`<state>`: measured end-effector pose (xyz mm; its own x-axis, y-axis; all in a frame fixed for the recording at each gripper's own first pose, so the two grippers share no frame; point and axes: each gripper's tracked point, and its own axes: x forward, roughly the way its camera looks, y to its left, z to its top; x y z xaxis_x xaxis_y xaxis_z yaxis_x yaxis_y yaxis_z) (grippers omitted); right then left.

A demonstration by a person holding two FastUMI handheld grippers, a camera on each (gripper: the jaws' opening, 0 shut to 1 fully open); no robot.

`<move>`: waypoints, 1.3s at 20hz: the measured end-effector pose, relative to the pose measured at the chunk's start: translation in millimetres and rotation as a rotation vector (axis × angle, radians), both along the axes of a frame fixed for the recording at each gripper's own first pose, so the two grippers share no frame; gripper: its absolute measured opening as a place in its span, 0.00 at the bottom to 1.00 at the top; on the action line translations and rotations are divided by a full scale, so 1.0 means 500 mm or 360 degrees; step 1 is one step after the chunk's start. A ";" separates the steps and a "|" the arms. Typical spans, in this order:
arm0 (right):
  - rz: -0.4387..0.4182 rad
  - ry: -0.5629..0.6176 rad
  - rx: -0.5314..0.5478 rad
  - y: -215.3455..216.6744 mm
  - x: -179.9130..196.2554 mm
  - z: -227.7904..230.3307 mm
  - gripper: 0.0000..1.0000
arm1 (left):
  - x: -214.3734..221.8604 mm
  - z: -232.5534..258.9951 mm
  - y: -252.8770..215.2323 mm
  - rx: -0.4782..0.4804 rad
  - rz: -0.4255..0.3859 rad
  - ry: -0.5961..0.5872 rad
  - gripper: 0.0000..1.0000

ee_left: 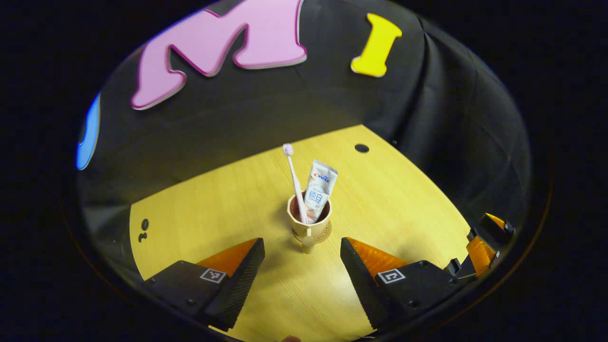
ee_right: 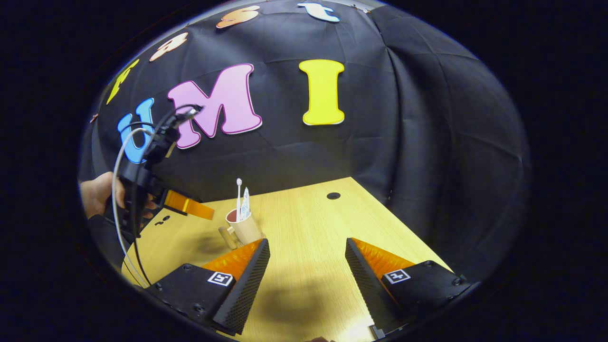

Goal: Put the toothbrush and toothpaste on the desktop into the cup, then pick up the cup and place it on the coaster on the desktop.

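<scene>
A beige cup (ee_left: 308, 219) stands upright on the wooden desktop (ee_left: 228, 209), its handle turned toward me. Inside it lean a pale toothbrush (ee_left: 294, 178), head up, and a white toothpaste tube (ee_left: 320, 186). A thin brown coaster (ee_left: 327, 233) rim shows under the cup's base. My left gripper (ee_left: 301, 268) is open just short of the cup, touching nothing. In the right gripper view the cup (ee_right: 246, 229) with toothbrush (ee_right: 238, 194) and toothpaste (ee_right: 245, 203) sits ahead to the left. My right gripper (ee_right: 308, 268) is open and holds nothing. A hand (ee_right: 97, 192) holds the left gripper (ee_right: 204, 212) beside the cup.
The desktop has a round cable hole (ee_left: 361, 148) near its far edge, also the hole (ee_right: 333, 195) in the right gripper view, and small dark marks (ee_left: 143, 229) at the left. Black cloth walls close the back and right. The right gripper (ee_left: 484, 242) shows at the far right.
</scene>
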<state>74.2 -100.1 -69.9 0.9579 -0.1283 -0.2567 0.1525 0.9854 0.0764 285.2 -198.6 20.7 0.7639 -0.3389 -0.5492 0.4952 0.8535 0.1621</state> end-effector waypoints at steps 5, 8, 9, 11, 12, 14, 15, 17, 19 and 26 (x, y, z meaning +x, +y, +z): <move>0.0038 -0.0105 -0.0057 0.078 -0.053 0.078 0.98 | -0.152 0.130 0.146 -0.0232 0.0127 -0.0346 0.99; 0.0071 -0.0172 -0.0066 0.137 -0.099 0.118 0.98 | -0.257 0.168 0.229 -0.0334 0.0218 -0.0527 0.99; 0.0083 -0.0191 -0.0057 0.158 -0.118 0.128 0.98 | -0.293 0.168 0.253 -0.0366 0.0238 -0.0573 0.99; 0.0095 -0.0221 -0.0052 0.190 -0.155 0.142 0.98 | -0.364 0.160 0.282 -0.0467 0.0254 -0.0657 0.99; 0.0101 -0.0232 -0.0053 0.205 -0.174 0.146 0.98 | -0.396 0.152 0.297 -0.0515 0.0264 -0.0688 0.99; 0.0113 -0.0240 -0.0077 0.229 -0.214 0.147 0.98 | -0.455 0.131 0.330 -0.0576 0.0278 -0.0751 0.99; 0.0117 -0.0243 -0.0090 0.240 -0.235 0.147 0.98 | -0.498 0.130 0.354 -0.0599 0.0298 -0.0785 0.99; 0.0121 -0.0251 -0.0099 0.259 -0.276 0.144 0.98 | -0.554 0.122 0.389 -0.0656 0.0331 -0.0854 0.99; 0.0114 -0.0255 -0.0111 0.273 -0.314 0.136 0.98 | -0.594 0.118 0.414 -0.0721 0.0368 -0.0901 0.99; 0.0129 -0.0208 -0.0113 0.308 -0.390 0.099 0.98 | -0.688 0.075 0.462 -0.0770 0.0444 -0.0964 0.97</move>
<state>-120.9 54.1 -20.6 0.9905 -0.0626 -0.1224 0.0655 0.9976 0.0201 -58.9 32.4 58.3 0.9720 -0.1863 0.1430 0.1995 0.9763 -0.0843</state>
